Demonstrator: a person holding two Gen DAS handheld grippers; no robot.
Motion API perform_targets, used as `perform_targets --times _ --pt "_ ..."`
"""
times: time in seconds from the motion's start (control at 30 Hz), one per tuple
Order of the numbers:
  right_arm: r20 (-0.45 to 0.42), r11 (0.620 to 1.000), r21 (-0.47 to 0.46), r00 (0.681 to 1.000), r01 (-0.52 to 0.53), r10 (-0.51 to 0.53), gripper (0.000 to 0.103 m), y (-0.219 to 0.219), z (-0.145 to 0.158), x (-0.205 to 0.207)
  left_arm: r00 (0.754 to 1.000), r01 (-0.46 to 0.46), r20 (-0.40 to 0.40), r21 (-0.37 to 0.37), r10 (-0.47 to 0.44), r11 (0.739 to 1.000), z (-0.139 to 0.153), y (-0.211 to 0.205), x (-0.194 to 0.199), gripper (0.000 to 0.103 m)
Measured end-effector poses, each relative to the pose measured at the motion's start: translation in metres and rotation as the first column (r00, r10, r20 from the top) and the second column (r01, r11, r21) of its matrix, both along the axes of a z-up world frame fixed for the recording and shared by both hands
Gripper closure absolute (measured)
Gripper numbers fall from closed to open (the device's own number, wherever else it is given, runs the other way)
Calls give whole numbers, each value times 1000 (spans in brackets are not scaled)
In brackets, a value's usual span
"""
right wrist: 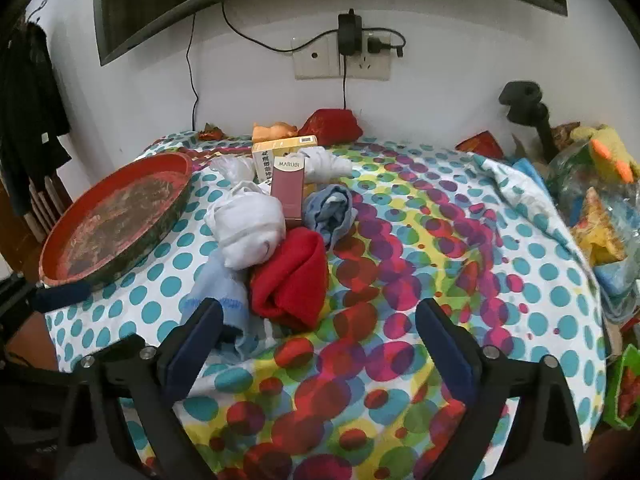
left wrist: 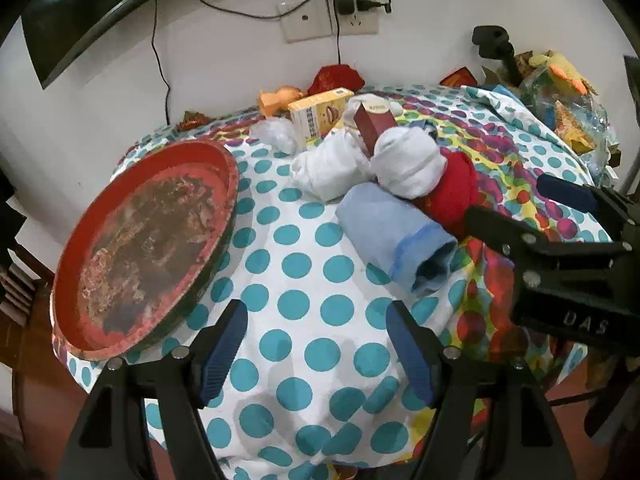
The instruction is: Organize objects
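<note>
A round red tray (left wrist: 100, 320) (right wrist: 176, 208) sits at the table's left edge. A pile lies mid-table: a light blue sock roll (left wrist: 394, 236) (right wrist: 218, 284), a red sock roll (left wrist: 454, 190) (right wrist: 292, 280), white sock rolls (left wrist: 408, 162) (right wrist: 250, 228), a maroon box (left wrist: 372, 124) (right wrist: 287, 192) and a yellow box (left wrist: 320, 110) (right wrist: 280, 146). My left gripper (left wrist: 316, 352) is open and empty, just short of the blue roll. My right gripper (right wrist: 320, 344) is open and empty, just short of the red roll; it also shows in the left wrist view (left wrist: 520, 208).
The table wears a dotted cloth (left wrist: 296, 264) (right wrist: 440, 240). Orange toy (right wrist: 274, 130) and red pouch (right wrist: 332, 124) lie at the back by the wall. Bags and a yellow plush (right wrist: 604, 156) crowd the right side. A black stand (right wrist: 528, 112) rises at the back right.
</note>
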State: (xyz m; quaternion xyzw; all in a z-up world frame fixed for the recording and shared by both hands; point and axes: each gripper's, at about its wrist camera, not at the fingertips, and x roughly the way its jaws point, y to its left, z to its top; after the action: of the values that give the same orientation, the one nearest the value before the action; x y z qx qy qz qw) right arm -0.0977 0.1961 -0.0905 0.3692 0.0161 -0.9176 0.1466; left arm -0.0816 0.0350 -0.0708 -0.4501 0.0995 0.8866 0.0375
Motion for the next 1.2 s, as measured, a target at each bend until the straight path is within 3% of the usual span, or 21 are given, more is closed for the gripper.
perform_targets --times 0.17,0.57,1.0,1.1,1.17,1.2 --pt "35 1000 -15 999 -11 11 15 -4 -6 -12 999 -2 37 20 1 1000 -9 0 -5 29" --pt "72 1000 -6 997 -1 2 16 -10 -14 -34 998 -1 61 39 -1 999 -19 -5 -15 29" --pt "116 1000 -18 993 -13 15 24 -16 -30 -55 995 10 101 97 -20 995 -35 -13 -23 29" --pt "123 1000 -24 992 -20 23 34 -17 -33 -58 994 12 102 112 -23 994 -34 -13 -23 29" --pt "143 998 -44 989 -42 48 59 -20 -38 -61 994 11 106 119 -24 993 -34 -13 -25 29" --pt "153 997 -53 986 -52 60 61 -20 -40 -62 994 12 107 125 -25 992 -33 -12 -25 29"
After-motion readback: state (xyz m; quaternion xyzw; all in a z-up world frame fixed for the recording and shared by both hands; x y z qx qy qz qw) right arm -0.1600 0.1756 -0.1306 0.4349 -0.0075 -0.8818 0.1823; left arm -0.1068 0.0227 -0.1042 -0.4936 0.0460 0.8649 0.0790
